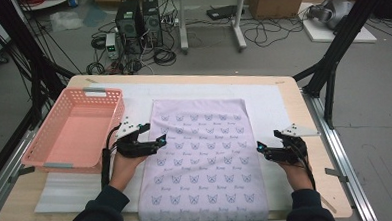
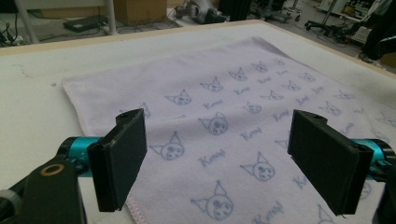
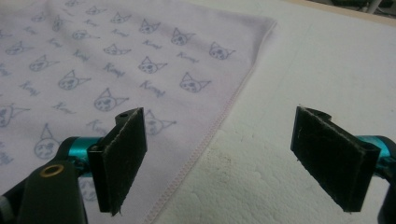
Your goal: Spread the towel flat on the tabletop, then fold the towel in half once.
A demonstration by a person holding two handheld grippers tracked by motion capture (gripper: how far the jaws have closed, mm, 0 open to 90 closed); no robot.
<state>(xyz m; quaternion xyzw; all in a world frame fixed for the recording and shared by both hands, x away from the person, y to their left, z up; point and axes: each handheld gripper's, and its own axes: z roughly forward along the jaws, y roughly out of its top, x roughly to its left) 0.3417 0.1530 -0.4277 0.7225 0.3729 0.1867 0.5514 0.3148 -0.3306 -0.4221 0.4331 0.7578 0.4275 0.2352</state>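
A pale lilac towel (image 1: 201,160) printed with small cat faces lies flat on the white mat, its near end hanging over the table's front edge. My left gripper (image 1: 158,141) hovers at the towel's left edge, open, with the towel (image 2: 243,116) under its jaws and nothing between them. My right gripper (image 1: 261,148) sits at the towel's right edge, open too. Between its jaws runs the towel's stitched hem (image 3: 205,144); one jaw stands over cloth, the other over bare white mat (image 3: 289,84).
A pink plastic basket (image 1: 99,92) stands empty at the table's left, close to my left hand. A white foam mat (image 1: 273,102) covers most of the wooden table (image 1: 312,135). Black frame posts, cables and computer boxes stand on the floor beyond.
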